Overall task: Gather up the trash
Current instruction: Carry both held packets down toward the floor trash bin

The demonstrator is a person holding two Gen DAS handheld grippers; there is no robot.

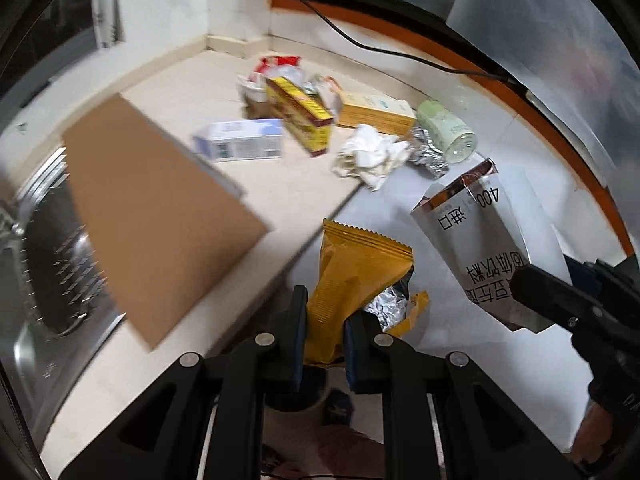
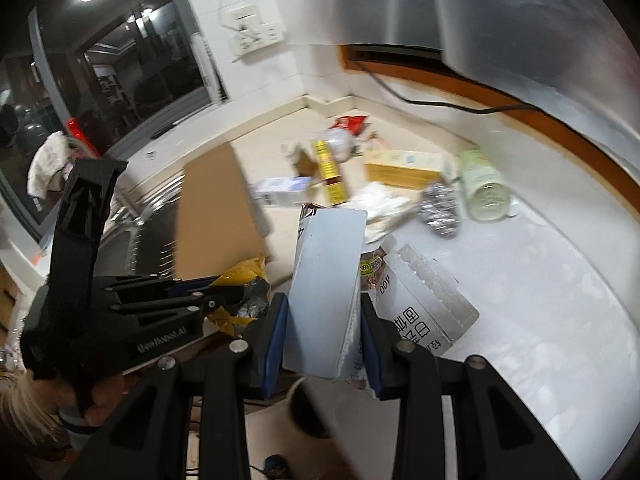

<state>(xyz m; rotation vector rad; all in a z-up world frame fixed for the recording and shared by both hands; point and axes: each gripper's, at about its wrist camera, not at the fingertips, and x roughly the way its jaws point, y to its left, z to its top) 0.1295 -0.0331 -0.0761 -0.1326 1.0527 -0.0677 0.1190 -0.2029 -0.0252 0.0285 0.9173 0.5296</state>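
My left gripper [image 1: 324,332] is shut on a gold snack wrapper [image 1: 356,276] with crumpled foil lining, lifted off the counter. At the right edge of the left wrist view, my right gripper [image 1: 532,304] holds a white drink carton [image 1: 480,240] printed with black characters. In the right wrist view that gripper [image 2: 324,344] clamps the carton [image 2: 324,280] upright between its blue pads. The left gripper [image 2: 224,296] and its wrapper [image 2: 244,272] show at the left. More trash lies behind on the counter [image 1: 192,80]: a yellow-red box [image 1: 300,116], crumpled tissue [image 1: 372,156] and a foil ball [image 1: 432,156].
A brown cardboard sheet [image 1: 160,216] leans over the steel sink [image 1: 52,260] at the left. A blue-white box [image 1: 240,140], a flat yellow box [image 1: 376,112] and a green jar [image 1: 448,128] on its side lie in the pile. A black cable [image 1: 400,52] runs along the back wall.
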